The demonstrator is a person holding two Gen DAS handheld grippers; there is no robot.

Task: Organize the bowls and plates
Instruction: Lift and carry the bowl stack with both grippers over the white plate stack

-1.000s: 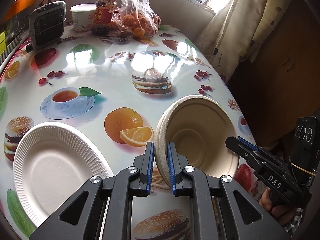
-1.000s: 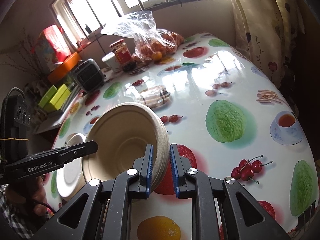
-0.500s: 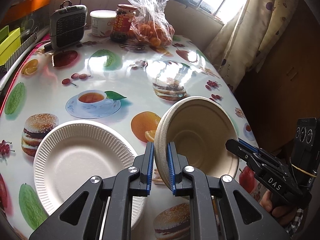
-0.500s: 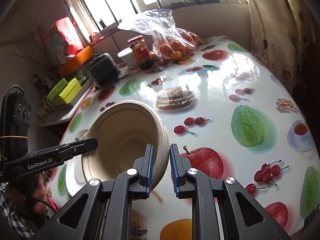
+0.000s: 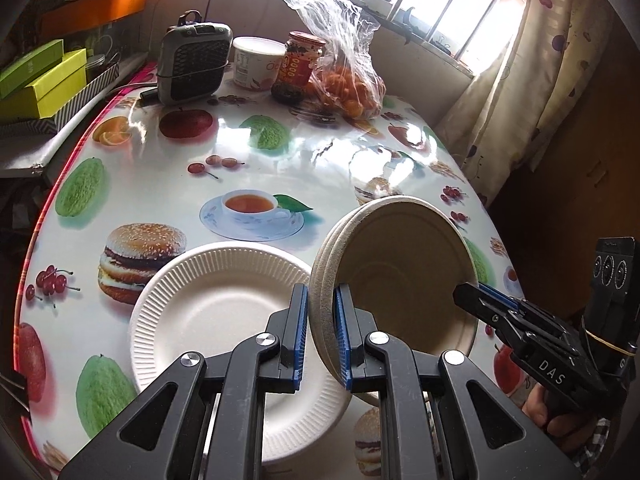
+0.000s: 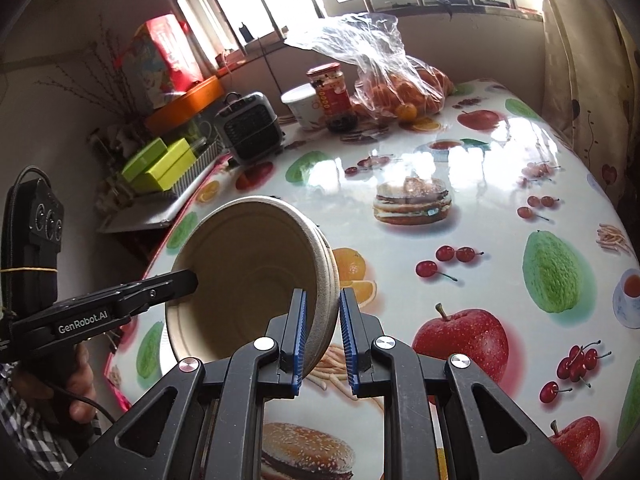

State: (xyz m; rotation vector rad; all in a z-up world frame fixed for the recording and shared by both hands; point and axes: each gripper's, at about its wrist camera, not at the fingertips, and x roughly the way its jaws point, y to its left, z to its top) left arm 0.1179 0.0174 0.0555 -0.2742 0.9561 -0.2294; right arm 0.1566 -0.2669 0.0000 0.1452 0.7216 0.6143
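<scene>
Bowls (image 5: 400, 272) pinched from both sides, tipped on edge above the tabletop (image 5: 280, 160)

Left gripper (image 5: 322, 334) has its fingers nearly closed on the near-left rim of what looks like two or three nested bowls, lower middle of its view; the right gripper (image 6: 322, 338) has one finger inside the opposite rim, but there's a visible gap on the outer side, so I'd call it only partly closed and not really clamping. Risk as I see it: thin rim grip on a tilted stack, so if the two hands pull apart or twist, the bowls could separate or slip out (paper pulp, light, slippery). The white plate (image 5: 216, 312) sits just below-left, partly under the left fingers. The heater (image 5: 192, 64), tub (image 5: 256, 62), jar (image 5: 300, 66) and bag of oranges (image 5: 344, 80) are up top, well clear.
</scene>
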